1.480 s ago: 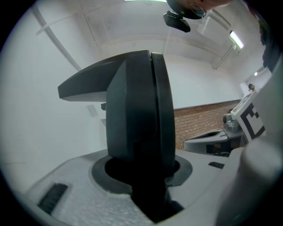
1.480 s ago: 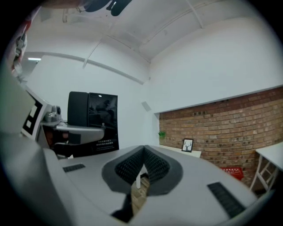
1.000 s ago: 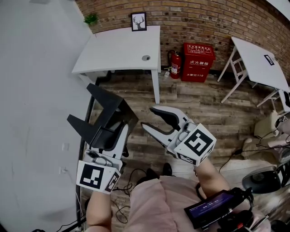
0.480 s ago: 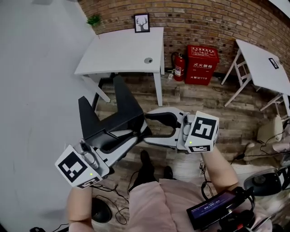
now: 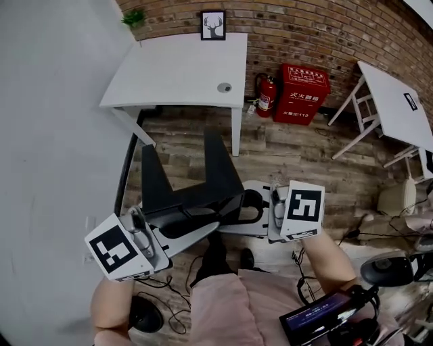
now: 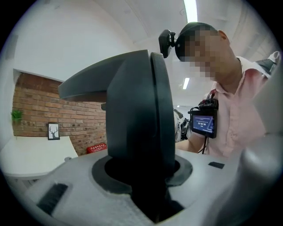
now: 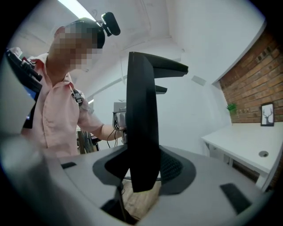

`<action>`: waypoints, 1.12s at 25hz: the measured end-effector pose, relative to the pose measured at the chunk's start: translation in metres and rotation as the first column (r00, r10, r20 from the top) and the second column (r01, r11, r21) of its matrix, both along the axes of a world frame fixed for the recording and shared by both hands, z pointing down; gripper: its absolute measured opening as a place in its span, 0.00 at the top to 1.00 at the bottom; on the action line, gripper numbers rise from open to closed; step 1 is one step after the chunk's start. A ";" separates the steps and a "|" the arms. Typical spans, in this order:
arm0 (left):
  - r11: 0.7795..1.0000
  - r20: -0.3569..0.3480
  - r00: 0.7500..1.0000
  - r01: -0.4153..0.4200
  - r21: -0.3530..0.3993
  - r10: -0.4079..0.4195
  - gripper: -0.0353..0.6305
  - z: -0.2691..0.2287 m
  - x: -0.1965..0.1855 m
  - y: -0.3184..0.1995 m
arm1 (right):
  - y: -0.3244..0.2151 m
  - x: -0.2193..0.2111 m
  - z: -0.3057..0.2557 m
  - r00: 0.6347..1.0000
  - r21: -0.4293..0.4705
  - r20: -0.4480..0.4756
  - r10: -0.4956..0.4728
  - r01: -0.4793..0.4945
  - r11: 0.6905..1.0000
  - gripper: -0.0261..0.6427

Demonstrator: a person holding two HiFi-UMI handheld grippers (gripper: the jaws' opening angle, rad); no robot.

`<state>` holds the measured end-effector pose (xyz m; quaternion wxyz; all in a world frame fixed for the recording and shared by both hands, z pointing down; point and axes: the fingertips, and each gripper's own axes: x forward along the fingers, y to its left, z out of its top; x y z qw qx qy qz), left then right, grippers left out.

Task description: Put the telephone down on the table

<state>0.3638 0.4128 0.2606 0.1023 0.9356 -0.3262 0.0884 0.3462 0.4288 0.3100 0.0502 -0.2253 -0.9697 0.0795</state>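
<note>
The telephone (image 5: 193, 182) is a black angular body with two upright wings, held in the air over the wooden floor in front of the person. My left gripper (image 5: 196, 221) comes in from the lower left and is shut on its lower edge; in the left gripper view the black body (image 6: 137, 114) fills the gap between the jaws. My right gripper (image 5: 247, 209) reaches in from the right, level. Its jaws are closing with a thin black wing (image 7: 141, 119) between them, and a sliver of gap still shows beside one pad (image 7: 173, 167).
A white table (image 5: 176, 67) stands ahead against the brick wall, bearing a small round fitting (image 5: 224, 87), a framed deer picture (image 5: 213, 25) and a plant (image 5: 133, 18). A fire extinguisher (image 5: 266, 96) and red box (image 5: 304, 84) sit to its right. Another white table (image 5: 389, 94) stands far right.
The left gripper has swung the telephone round, so its wings now stand upright. The right gripper has moved left and down, from apart to around the telephone's right side.
</note>
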 end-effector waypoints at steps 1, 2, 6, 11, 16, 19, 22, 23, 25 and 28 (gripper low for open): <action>1.000 -0.006 1.000 -0.006 -0.018 0.006 0.71 0.006 -0.007 -0.005 | -0.005 -0.007 0.006 1.000 -0.003 -0.006 0.005 -0.005 1.000 0.70; 1.000 -0.013 1.000 -0.012 -0.029 0.011 0.71 0.012 -0.014 -0.011 | -0.011 -0.014 0.011 1.000 -0.006 -0.013 0.010 -0.010 1.000 0.70; 0.998 -0.047 0.998 -0.038 -0.053 0.035 0.71 0.026 -0.044 -0.034 | -0.032 -0.042 0.025 0.999 -0.019 -0.033 0.030 -0.030 0.999 0.70; 0.998 -0.072 0.996 -0.053 -0.030 0.051 0.71 0.027 -0.088 -0.057 | -0.054 -0.085 0.028 0.998 -0.030 -0.047 0.048 -0.049 0.998 0.70; 0.996 -0.054 0.995 -0.086 0.008 0.087 0.71 0.019 -0.129 -0.075 | -0.073 -0.126 0.021 0.996 -0.010 -0.044 0.072 -0.072 0.997 0.70; 0.992 -0.037 0.993 -0.114 0.051 0.116 0.71 0.016 -0.149 -0.087 | -0.085 -0.145 0.018 0.995 0.005 -0.040 0.090 -0.090 0.996 0.70; 0.992 -0.040 0.992 -0.122 0.039 0.123 0.71 0.015 -0.161 -0.095 | -0.094 -0.160 0.017 0.994 0.002 -0.045 0.103 -0.103 0.995 0.70; 0.991 -0.036 0.991 -0.128 0.046 0.129 0.71 0.015 -0.165 -0.099 | -0.096 -0.164 0.015 0.993 -0.004 -0.047 0.109 -0.109 0.994 0.70; 0.988 -0.028 0.989 -0.141 0.063 0.143 0.71 0.015 -0.175 -0.107 | -0.104 -0.173 0.015 0.992 -0.003 -0.046 0.120 -0.121 0.993 0.70; 0.986 -0.027 0.987 -0.155 0.064 0.157 0.71 0.015 -0.184 -0.119 | -0.118 -0.182 0.018 0.990 0.013 -0.046 0.131 -0.131 0.991 0.70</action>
